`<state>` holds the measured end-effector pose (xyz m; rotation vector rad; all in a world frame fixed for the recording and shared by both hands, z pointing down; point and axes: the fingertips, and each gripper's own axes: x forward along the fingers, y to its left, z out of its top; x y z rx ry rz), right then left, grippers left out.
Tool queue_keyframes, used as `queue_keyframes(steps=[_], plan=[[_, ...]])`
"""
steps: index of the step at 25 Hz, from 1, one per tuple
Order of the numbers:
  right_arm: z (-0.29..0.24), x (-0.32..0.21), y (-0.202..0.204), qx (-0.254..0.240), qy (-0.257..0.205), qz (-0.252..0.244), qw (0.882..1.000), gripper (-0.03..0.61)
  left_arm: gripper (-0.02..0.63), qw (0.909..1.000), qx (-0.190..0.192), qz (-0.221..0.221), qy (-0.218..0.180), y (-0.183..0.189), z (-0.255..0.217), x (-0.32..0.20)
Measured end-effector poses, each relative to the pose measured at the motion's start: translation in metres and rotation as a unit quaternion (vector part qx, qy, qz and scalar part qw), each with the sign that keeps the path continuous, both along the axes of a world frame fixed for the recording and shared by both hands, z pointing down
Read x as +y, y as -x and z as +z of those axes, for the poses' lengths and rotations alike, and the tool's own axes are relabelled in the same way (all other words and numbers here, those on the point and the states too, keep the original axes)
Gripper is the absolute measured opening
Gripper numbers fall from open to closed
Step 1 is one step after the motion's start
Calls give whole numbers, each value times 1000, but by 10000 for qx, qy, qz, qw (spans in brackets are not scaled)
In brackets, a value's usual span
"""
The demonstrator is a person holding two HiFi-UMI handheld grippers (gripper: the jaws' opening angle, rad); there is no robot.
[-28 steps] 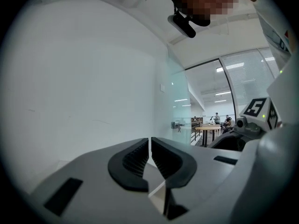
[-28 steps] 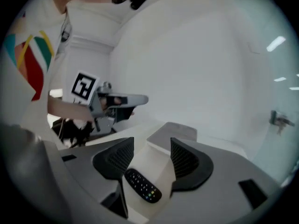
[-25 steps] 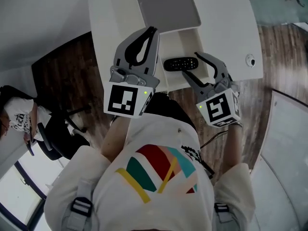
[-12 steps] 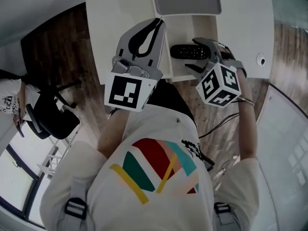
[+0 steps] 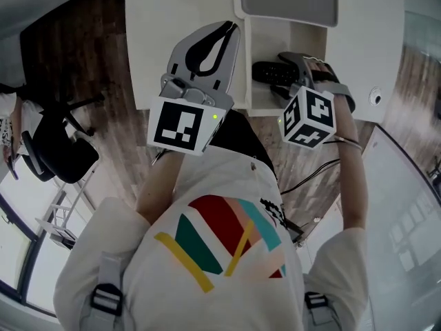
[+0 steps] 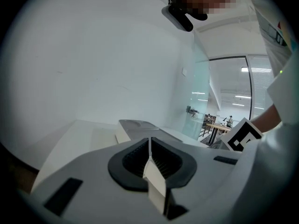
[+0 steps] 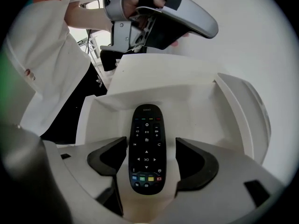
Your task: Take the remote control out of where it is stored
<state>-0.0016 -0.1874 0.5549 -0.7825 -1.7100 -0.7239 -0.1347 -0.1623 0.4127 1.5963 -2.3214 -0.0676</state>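
Right gripper view: the jaws of my right gripper (image 7: 150, 164) have just been opening and stand spread astride the remote control (image 7: 146, 143), untouched, pointing to 12 o'clock in the open drawer (image 7: 205, 111). I'd sink straight, then pinch its long sides. My left gripper (image 6: 150, 160) has its jaws pressed together, empty.

We see a white desk (image 5: 165, 26) on a dark wood-plank floor (image 5: 76, 61). Off the desk's left edge stands a black office chair (image 5: 58, 157), with a bright window (image 5: 17, 254) near it. Elsewhere we see a plain white wall (image 6: 93, 59), a glass partition (image 6: 198, 101) and ceiling strip lights (image 6: 261, 70).
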Motion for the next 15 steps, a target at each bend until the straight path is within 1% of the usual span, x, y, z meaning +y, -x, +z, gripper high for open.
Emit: queue_keyframes(steps=[3, 7, 15], plan=[[7, 2, 5, 174, -5, -119, 9998, 331, 7, 10000, 21, -73, -20, 6, 7, 1], [12, 5, 13, 437, -109, -249, 9987, 331, 6, 9998, 166, -55, 43, 9, 17, 3], [11, 6, 10, 553, -248, -213, 9979, 331, 7, 9994, 327, -54, 137, 10, 26, 4]])
